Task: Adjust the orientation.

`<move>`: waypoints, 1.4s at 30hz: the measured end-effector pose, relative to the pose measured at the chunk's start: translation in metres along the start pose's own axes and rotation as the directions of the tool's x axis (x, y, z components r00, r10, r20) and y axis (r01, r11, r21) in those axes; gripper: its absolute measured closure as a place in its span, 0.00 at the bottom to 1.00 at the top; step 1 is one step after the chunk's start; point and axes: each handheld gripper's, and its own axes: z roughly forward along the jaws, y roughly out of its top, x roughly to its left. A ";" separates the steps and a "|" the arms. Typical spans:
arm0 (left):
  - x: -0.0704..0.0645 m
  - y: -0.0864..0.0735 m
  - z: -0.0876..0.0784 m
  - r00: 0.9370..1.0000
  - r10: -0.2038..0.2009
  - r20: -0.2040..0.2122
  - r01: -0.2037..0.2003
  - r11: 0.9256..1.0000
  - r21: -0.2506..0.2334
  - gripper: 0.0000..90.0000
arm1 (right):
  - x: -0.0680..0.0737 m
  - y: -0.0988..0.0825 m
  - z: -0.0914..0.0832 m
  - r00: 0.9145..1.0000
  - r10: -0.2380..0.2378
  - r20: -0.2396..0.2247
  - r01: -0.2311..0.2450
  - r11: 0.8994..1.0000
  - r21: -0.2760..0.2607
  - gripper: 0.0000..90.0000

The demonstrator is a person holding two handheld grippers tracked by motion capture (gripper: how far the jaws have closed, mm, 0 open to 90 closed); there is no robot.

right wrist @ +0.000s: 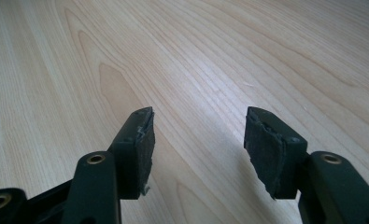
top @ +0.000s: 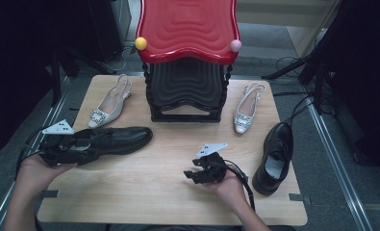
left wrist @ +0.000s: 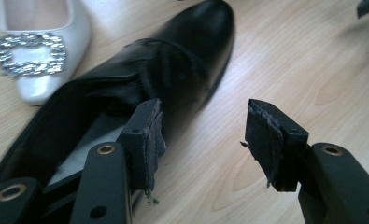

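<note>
A black leather shoe (top: 122, 139) lies on its sole at the table's left, toe pointing right. My left gripper (top: 84, 147) is at its heel end, held in a hand. In the left gripper view the jaws of my left gripper (left wrist: 203, 126) stand wide apart: the left pad overlaps the collar of the black shoe (left wrist: 173, 60), the right pad hangs over bare wood, and nothing is pressed between them. My right gripper (top: 191, 167) rests near the table's front middle, open. In its own view my right gripper (right wrist: 198, 135) has only wood grain between its pads.
A second black shoe (top: 274, 159) stands at the right edge of the wooden table (top: 154, 187). Two white buckled slingback shoes (top: 108, 103) (top: 247, 108) flank a red-topped stack of stools (top: 187, 57) at the back. One white shoe's buckle (left wrist: 30, 53) lies beside the black shoe.
</note>
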 end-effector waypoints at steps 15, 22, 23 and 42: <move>0.018 0.005 0.048 0.999 0.000 0.047 -0.004 0.996 0.084 0.54 | -0.002 -0.014 -0.010 0.999 0.036 0.029 -0.035 0.999 -0.008 0.48; 0.014 0.012 0.061 0.997 0.020 0.080 -0.027 0.996 0.082 0.63 | -0.004 -0.020 -0.013 0.998 0.048 0.041 -0.048 0.999 -0.009 0.48; 0.016 0.012 0.060 0.995 0.019 0.098 -0.027 0.996 0.083 0.66 | -0.004 -0.020 -0.013 0.998 0.052 0.042 -0.051 0.999 -0.011 0.48; -0.022 0.044 0.054 0.967 0.034 0.253 -0.042 0.999 0.026 0.87 | -0.007 -0.026 -0.019 0.997 0.064 0.047 -0.063 0.998 -0.022 0.47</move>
